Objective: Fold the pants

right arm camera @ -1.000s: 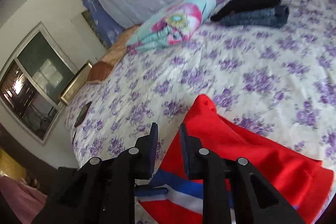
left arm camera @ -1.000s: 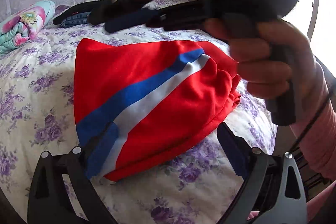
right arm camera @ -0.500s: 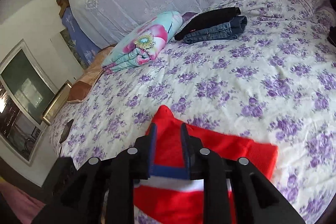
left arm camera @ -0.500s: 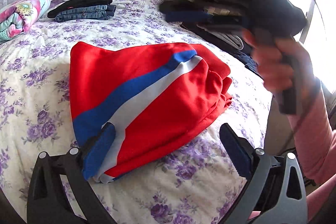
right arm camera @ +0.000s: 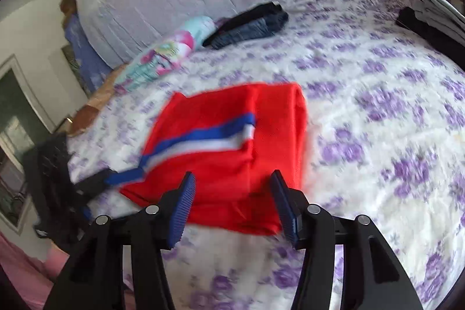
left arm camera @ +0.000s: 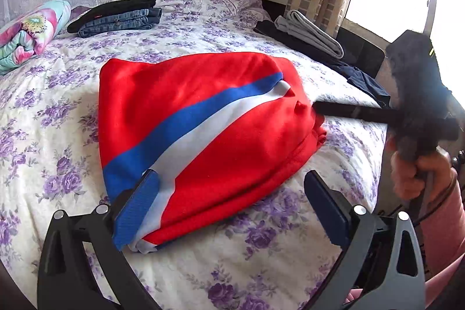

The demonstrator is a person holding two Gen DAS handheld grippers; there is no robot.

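The pants (left arm camera: 203,135), red with a blue and white stripe, lay folded in a thick bundle on the bed (left arm camera: 261,266), close to its near edge and toward the window-side edge. The stripe ran slantwise across the top layer, and the folded-over layers bunched at the end facing the window side.

The left gripper (left arm camera: 232,202) hung low over the near edge of the bundle with its jaws spread wide. One blue pad (left arm camera: 136,202) sat over the striped corner of the pants, whether touching it I could not tell; the other pad stood over bare sheet just beside the bundle. Nothing was clamped.

The right gripper (right arm camera: 232,202) stood at the window-side end of the pants, its jaws about half apart after just having opened, and nothing lay pinched between the pads (right arm camera: 183,205); red cloth showed beyond the gap. In the left view this gripper (left arm camera: 316,108) was blurred, its black finger reaching in level to the bunched end of the bundle, and the hand (left arm camera: 415,173) holding it showed below, with a pink sleeve (left arm camera: 444,222) at the wrist.

Toward the far edge of the bed lay a folded stack of jeans (left arm camera: 122,19) with a dark garment on top, and beside it, at the far corner, a rolled flowered blanket (left arm camera: 26,31). Along the window-side edge lay a grey folded garment (left arm camera: 311,31) on dark clothes.
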